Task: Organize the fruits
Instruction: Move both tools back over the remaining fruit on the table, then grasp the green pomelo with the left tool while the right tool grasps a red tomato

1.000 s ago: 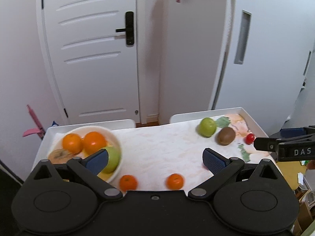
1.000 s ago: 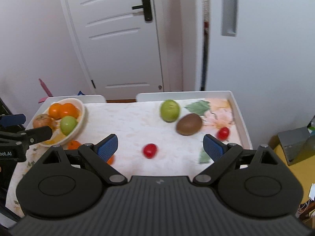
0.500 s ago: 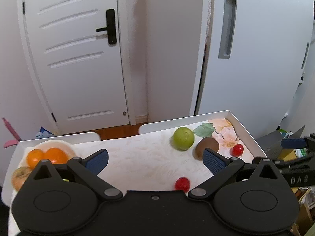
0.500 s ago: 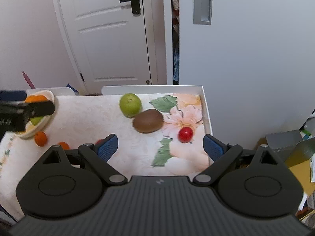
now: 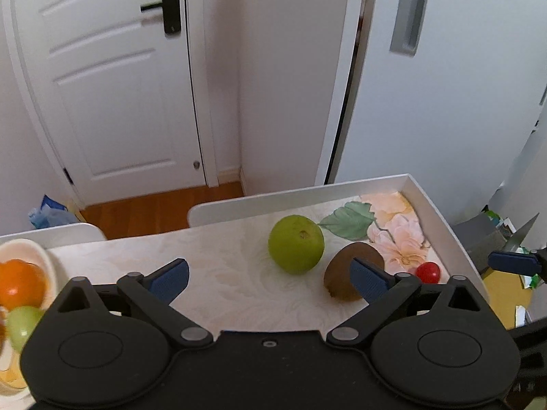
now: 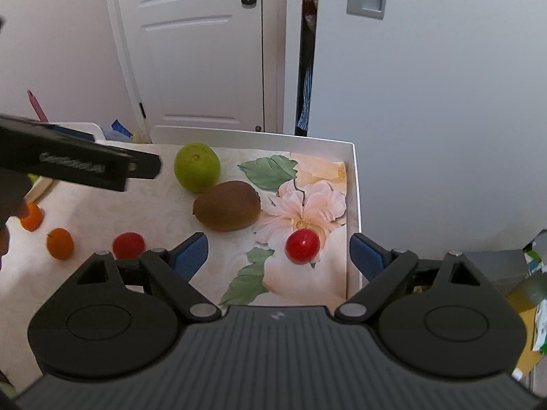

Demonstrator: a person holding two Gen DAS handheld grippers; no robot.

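A green apple and a brown kiwi lie on the table's right part; a red cherry tomato lies near the right rim. My left gripper is open and empty, just short of the apple and kiwi. My right gripper is open and empty, with the cherry tomato between its fingers, farther ahead. The apple and kiwi lie beyond it. A second red tomato and two small oranges lie to the left. A white bowl holds oranges and a green fruit.
The table is a white raised-rim tray with a floral cloth. The left gripper's arm crosses the right wrist view at the left. White doors and a wall stand behind. Clutter lies on the floor at the right.
Both grippers have swung to the right, toward the apple, kiwi and cherry tomato. The bowl has slid to the left edge of the left wrist view. Both stay open.
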